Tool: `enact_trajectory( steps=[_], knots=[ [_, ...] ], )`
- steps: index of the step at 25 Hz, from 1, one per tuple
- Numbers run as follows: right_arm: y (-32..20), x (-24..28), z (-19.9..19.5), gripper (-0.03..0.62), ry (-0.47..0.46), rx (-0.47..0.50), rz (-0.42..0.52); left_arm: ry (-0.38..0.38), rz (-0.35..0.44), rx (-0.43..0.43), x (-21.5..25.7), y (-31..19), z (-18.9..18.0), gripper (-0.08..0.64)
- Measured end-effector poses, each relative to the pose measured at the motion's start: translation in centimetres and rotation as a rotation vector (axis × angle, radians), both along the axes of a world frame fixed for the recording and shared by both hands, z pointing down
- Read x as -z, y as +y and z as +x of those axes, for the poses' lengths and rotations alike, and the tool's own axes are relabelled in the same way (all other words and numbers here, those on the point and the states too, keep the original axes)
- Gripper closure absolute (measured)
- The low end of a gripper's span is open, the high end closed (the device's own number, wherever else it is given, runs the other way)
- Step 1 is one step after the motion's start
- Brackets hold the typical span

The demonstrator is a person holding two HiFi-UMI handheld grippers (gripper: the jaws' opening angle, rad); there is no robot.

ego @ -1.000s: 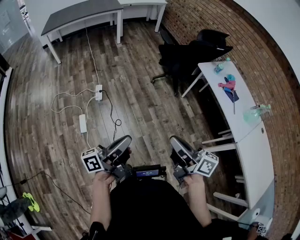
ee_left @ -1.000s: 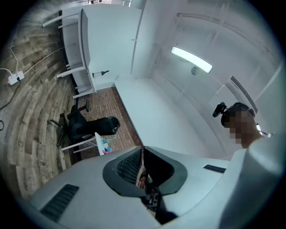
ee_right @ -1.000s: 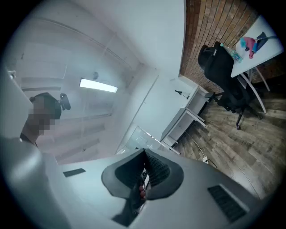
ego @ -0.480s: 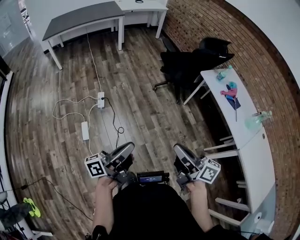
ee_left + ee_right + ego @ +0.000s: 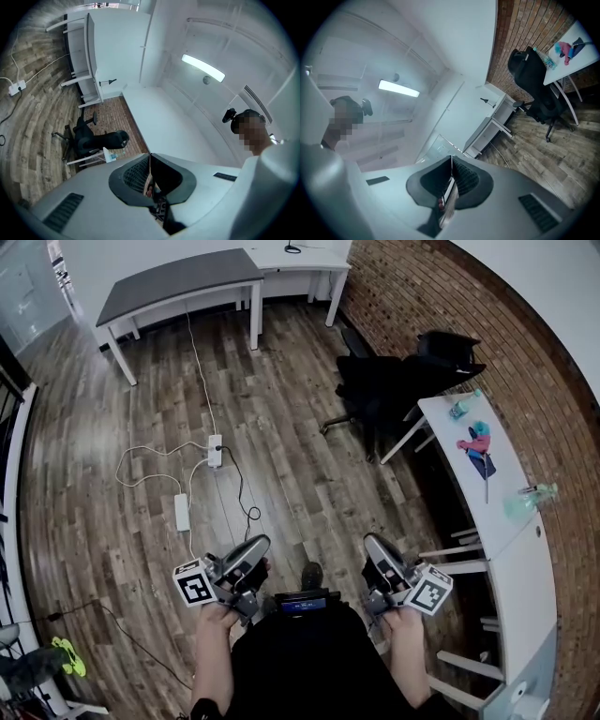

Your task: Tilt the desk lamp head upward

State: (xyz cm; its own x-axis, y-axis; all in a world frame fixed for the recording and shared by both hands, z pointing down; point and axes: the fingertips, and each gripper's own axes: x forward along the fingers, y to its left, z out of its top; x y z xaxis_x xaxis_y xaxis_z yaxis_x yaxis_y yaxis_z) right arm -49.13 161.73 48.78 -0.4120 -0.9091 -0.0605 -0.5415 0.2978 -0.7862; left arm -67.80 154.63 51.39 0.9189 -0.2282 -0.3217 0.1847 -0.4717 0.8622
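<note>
Lower in the head view than before, the left tool and right tool hang over wood floor, jaws together, empty. The desk lamp stands on the far white worktop, well apart.

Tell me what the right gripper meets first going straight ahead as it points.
Nothing near: the shut right gripper points over open brown wooden floor; far off, probably the white-legged table.

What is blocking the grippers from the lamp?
Nothing visible. The left gripper and right gripper, both shut and empty, are far from the lamp on the white desk; only floor with loose cables lies between.
</note>
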Motion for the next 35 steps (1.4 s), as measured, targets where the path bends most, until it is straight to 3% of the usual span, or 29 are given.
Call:
enact_trajectory(
  steps=[8, 14, 17, 20, 25, 35],
  knots=[
    [-8.8, -0.6, 3.4, 0.578, -0.022, 0.059, 0.030, -0.045, 0.007, 0.084, -0.3, -7.2, 2.1, 0.549],
    [-17.6, -0.5, 8.5, 0.577, -0.062, 0.114, 0.047, -0.099, -0.009, 0.144, 0.0, -14.3, 6.7, 0.549],
    [-21.3, 0.4, 12.0, 0.566, -0.072, 0.129, 0.075, -0.116, 0.008, 0.151, 1.1, -17.6, 10.2, 0.549],
    [-24.4, 0.5, 15.1, 0.508, -0.090, 0.141, 0.084, -0.129, 0.024, 0.142, 1.8, -20.0, 13.1, 0.549],
    [-26.9, 1.4, 17.5, 0.500, -0.132, 0.140, 0.126, -0.155, 0.016, 0.125, 2.0, -24.0, 15.8, 0.549],
    [-32.1, 0.2, 24.1, 0.500, -0.121, 0.023, 0.134, -0.029, -0.065, 0.043, 0.7, -34.5, 23.4, 0.551]
  ],
)
